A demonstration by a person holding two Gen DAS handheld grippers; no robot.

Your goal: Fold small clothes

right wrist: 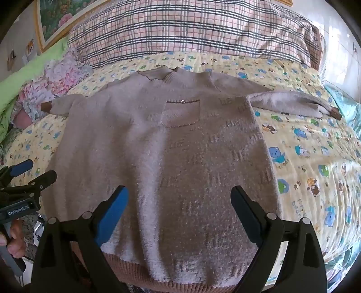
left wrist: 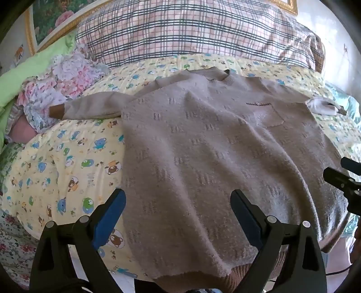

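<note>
A small beige knit sweater (left wrist: pixel 214 146) lies flat, front up, on a yellow cartoon-print sheet (left wrist: pixel 63 162); it also shows in the right wrist view (right wrist: pixel 162 157). It has a chest pocket (right wrist: pixel 181 112), brown cuffs and a brown hem (right wrist: pixel 171 270). Both sleeves are spread outward. My left gripper (left wrist: pixel 178 216) is open, hovering over the sweater's lower left part, holding nothing. My right gripper (right wrist: pixel 179 216) is open above the lower middle near the hem, holding nothing. Each gripper shows at the other view's edge: the right one (left wrist: pixel 343 178), the left one (right wrist: pixel 29 175).
A plaid pillow (right wrist: pixel 191 29) lies at the head of the bed. A pink and white crocheted cloth (left wrist: pixel 56 90) and green bedding (left wrist: pixel 33 65) lie at the left. A framed flower picture (left wrist: pixel 52 20) hangs behind. The bed's front edge is just below the hem.
</note>
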